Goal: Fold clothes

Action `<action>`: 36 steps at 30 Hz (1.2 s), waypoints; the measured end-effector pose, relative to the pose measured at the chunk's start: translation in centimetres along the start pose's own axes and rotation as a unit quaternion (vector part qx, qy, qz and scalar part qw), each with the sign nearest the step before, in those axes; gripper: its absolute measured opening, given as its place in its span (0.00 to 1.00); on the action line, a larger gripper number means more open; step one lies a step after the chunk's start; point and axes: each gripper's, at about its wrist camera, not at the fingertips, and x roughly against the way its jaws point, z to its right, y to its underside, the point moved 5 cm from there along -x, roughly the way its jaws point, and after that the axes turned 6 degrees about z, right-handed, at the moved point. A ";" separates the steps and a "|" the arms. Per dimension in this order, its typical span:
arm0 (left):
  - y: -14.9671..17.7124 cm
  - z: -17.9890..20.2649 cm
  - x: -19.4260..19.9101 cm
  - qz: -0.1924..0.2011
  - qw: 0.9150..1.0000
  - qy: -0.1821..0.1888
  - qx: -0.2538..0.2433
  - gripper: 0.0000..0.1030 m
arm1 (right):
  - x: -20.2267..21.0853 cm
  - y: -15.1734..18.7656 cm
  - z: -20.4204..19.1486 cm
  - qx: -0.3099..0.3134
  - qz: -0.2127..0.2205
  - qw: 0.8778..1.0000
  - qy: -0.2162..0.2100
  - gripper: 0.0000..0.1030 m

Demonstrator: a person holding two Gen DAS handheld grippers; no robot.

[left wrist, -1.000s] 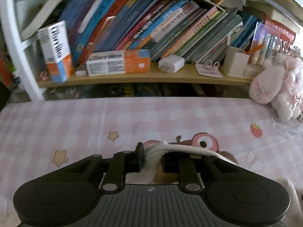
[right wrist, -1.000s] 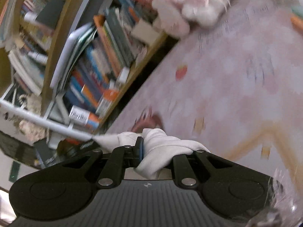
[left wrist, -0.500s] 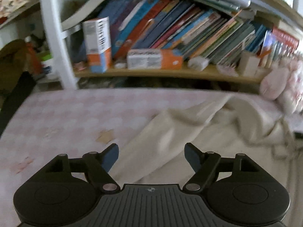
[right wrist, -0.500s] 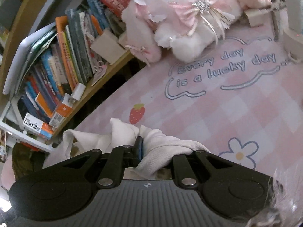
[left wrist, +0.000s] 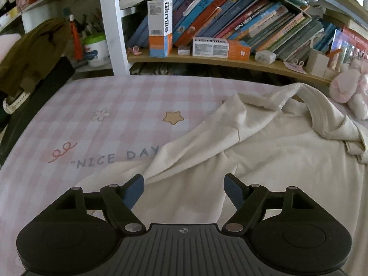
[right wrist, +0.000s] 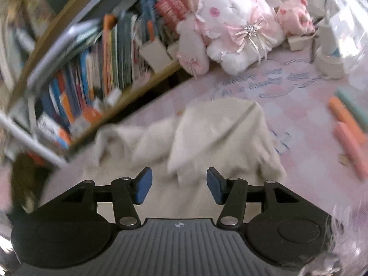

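The pink checked counter (left wrist: 96, 105) filled my view, a bookshelf (left wrist: 207, 59) behind it and plush toys (right wrist: 234, 30) at its far right. The cream garment (left wrist: 264, 142) lay crumpled across it, stretched from near me toward the shelf, collar farthest. It sat just ahead of both grippers, more to the right. My left gripper (left wrist: 184, 187) stood wide apart, empty. My right gripper (right wrist: 178, 188) had just been opening, cloth beneath but nothing pinched. I judged either could reach the near hem.

The cream garment (left wrist: 264, 151) was soft, matt cloth, loosely creased. The pink checked sheet (left wrist: 92, 105) looked like smooth printed fabric. The shelf board (left wrist: 207, 61) was pale wood, and the rabbit toy (right wrist: 234, 34) fluffy plush.
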 end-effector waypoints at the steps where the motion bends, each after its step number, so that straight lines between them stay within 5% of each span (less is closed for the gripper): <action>1: 0.2 -0.2 0.2 0.000 1.000 0.003 -0.001 0.76 | 0.8 0.9 -0.3 0.019 -0.002 1.000 0.014 0.49; 13: 2.5 -1.6 1.4 0.002 0.999 0.017 -0.038 0.76 | 6.7 10.5 -1.2 0.121 -0.026 0.983 0.132 0.54; 21: 2.8 -2.3 1.6 0.005 0.999 0.027 -0.034 0.76 | 7.4 13.9 -2.2 0.146 -0.041 0.976 0.154 0.53; 29: 3.0 -2.5 1.6 0.008 0.998 0.041 -0.037 0.76 | 7.5 14.9 -3.3 0.194 -0.043 0.967 0.161 0.16; 34: 2.9 -2.7 1.5 0.007 0.998 0.044 -0.037 0.76 | 8.0 13.8 -2.8 0.195 -0.042 0.965 0.168 0.09; 36: 2.9 -2.8 1.5 0.008 0.998 0.045 -0.040 0.76 | 8.5 12.3 -1.6 0.207 -0.019 0.953 0.219 0.09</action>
